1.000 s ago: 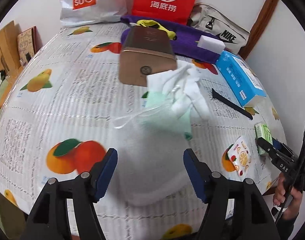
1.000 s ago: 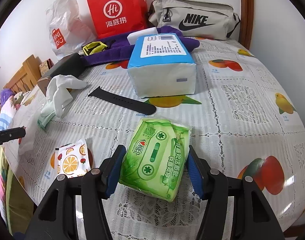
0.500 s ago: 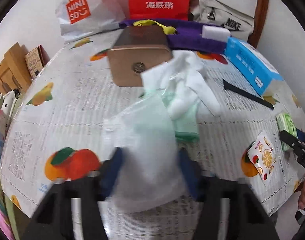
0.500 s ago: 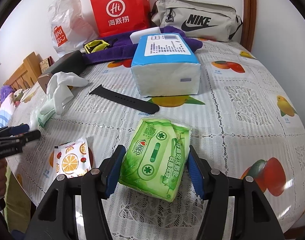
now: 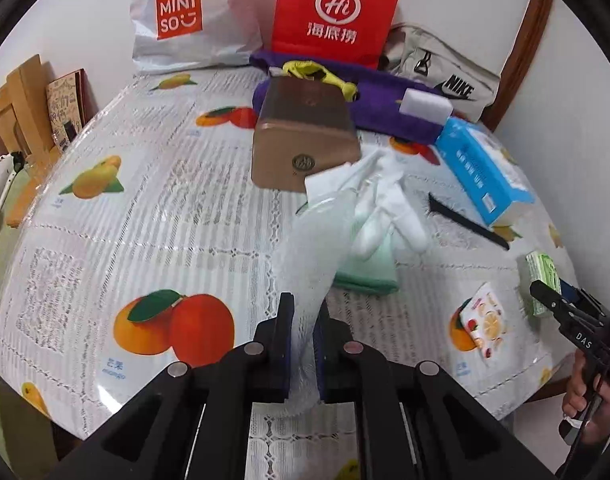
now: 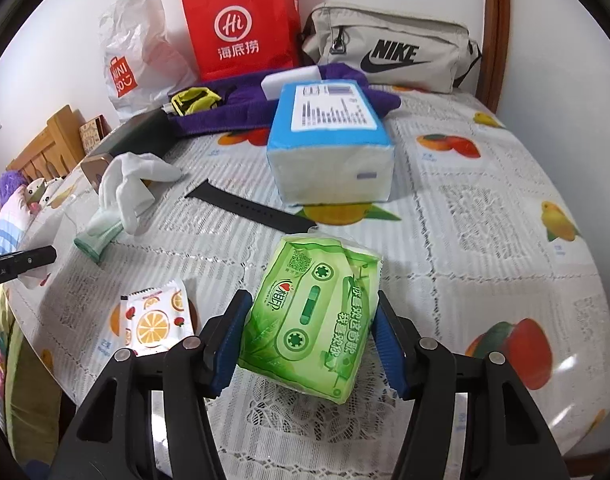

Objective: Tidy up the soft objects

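In the left wrist view the left tongs (image 5: 303, 344) have just been closing and now pinch a white mesh pouch (image 5: 305, 264), its top hanging over the desk (image 5: 153, 216); sorting looks barely begun. In the right wrist view the right tongs (image 6: 311, 338) stand half open around a green tissue pack (image 6: 313, 320) on the desk, pads apparently touching its sides. The red paper bag (image 6: 241, 24) hides its inside.

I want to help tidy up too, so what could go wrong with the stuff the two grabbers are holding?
1. The left gripper has just closed on one end of the thin white mesh bag; its far end lies by the white glove, so lifting might drag that along.
2. The right gripper has the green tissue pack between its pads; whether they squeeze it is unclear, so it may slip out.
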`<state>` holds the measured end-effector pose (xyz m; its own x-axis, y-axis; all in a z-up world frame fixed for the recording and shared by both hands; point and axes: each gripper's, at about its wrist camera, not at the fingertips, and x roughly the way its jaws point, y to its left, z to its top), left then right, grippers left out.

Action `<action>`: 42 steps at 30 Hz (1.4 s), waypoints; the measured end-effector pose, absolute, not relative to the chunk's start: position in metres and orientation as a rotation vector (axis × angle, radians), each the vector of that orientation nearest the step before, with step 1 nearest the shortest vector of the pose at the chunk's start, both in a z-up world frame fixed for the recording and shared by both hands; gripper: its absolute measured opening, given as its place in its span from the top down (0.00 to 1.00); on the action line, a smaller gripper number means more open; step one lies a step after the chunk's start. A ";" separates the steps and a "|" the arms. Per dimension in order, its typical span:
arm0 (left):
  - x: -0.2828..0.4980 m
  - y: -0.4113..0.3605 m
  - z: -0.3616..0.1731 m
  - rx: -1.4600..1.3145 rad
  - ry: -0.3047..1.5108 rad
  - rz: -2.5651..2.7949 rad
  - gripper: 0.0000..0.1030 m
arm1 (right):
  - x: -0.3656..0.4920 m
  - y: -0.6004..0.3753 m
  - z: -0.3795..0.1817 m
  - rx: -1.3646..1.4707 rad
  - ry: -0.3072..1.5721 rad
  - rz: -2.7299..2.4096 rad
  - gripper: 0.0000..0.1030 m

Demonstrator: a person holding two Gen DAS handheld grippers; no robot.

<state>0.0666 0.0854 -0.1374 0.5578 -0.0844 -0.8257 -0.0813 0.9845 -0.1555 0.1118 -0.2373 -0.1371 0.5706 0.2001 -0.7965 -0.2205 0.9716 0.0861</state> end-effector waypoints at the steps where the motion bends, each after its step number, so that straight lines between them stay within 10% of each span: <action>1: 0.066 0.086 -0.132 -0.187 0.970 -0.008 0.91 | 0.111 -0.237 -0.134 -0.025 0.926 0.248 0.43; 42: 0.197 0.079 -0.036 -0.189 0.852 -0.037 0.91 | 0.249 -0.205 -0.041 -0.048 0.786 0.351 0.42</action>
<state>0.1974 0.0792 -0.0355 0.6592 -0.1081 -0.7442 -0.0431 0.9826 -0.1809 0.2486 -0.2051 -0.0411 0.6522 0.2910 -0.6999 -0.3267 0.9411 0.0869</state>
